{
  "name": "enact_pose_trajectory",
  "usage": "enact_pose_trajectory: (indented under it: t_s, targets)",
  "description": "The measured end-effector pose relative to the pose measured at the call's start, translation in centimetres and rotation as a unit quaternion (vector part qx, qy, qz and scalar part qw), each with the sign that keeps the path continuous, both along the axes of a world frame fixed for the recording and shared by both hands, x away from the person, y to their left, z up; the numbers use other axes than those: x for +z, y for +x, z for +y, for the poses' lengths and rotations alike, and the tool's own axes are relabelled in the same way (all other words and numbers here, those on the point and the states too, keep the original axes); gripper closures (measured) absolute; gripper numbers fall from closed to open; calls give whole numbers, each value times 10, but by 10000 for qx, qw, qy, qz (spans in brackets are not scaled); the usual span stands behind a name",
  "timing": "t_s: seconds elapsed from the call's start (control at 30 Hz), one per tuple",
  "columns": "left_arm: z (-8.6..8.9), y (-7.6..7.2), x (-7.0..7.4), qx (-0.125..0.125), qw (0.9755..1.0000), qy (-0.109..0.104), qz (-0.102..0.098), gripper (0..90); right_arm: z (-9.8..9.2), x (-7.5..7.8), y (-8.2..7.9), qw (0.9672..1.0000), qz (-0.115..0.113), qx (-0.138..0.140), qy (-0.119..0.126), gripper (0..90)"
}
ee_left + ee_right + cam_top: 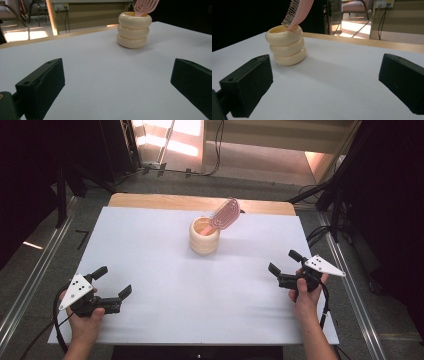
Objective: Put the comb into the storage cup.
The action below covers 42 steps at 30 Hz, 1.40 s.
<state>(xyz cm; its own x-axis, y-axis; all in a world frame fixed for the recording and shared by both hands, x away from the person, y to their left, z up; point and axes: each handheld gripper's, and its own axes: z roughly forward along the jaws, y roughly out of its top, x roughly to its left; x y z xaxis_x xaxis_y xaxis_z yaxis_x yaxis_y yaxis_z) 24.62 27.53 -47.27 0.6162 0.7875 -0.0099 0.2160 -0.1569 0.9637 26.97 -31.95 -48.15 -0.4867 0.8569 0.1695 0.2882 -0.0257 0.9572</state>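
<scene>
A cream ribbed holder [204, 236] [134, 30] [286, 45] stands upright at the back middle of the white table [165, 270]. A pink hairbrush [224, 213] [145, 6] [298, 12] rests in it, head up and leaning right. My left gripper [114, 282] sits open at the front left, held in a hand, with nothing between its jaws. My right gripper [284, 261] is open at the right, held in the other hand, and also holds nothing. Both grippers are well apart from the holder.
A wooden strip [150, 200] runs along the table's far edge. Cables [320, 235] and dark stand legs [320, 192] lie on the floor beyond and to the right. Metal rails [30, 275] flank the table's left side.
</scene>
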Motion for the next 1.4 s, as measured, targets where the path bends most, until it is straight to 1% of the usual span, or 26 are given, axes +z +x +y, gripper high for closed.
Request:
enact_pose_trajectory:
  t_s: [0.3, 0.4, 0.63, 0.83, 0.9, 0.93, 1.3, 1.33, 1.4]
  targets:
    - [0, 0, 0, -5, 10000, 1, 2, 0, -8, -9, -15, 9999, 119, -59, -71, 0]
    - [-1, 0, 0, -7, 10000, 12, 5, 0, -10, -11, -18, 9998, 121, -93, -148, 0]
    - [0, 0, 0, -3, 10000, 9, 9, 0, -17, -14, -29, 9996, 138, -140, -208, 0]
    - [-1, 0, -1, -6, 10000, 12, 17, 0, -24, -16, -37, 9995, 136, -174, -229, 0]
    - [-1, 0, -1, -4, 10000, 9, 19, 0, -26, -16, -39, 9996, 161, -174, -166, 0]
    - [-1, 0, -1, -5, 10000, 7, 21, 0, -27, -16, -40, 9996, 137, -179, -164, 0]
    - [-1, 0, -1, -5, 10000, 7, 23, 0, -37, -19, -54, 9993, 127, -261, -245, 0]
    - [-1, 0, -1, -7, 10000, 2, 23, 0, -39, -20, -55, 9993, 135, -268, -241, 0]
    - [-1, 0, -1, -5, 10000, 11, 24, 0, -40, -20, -57, 9994, 97, -298, -145, 0]
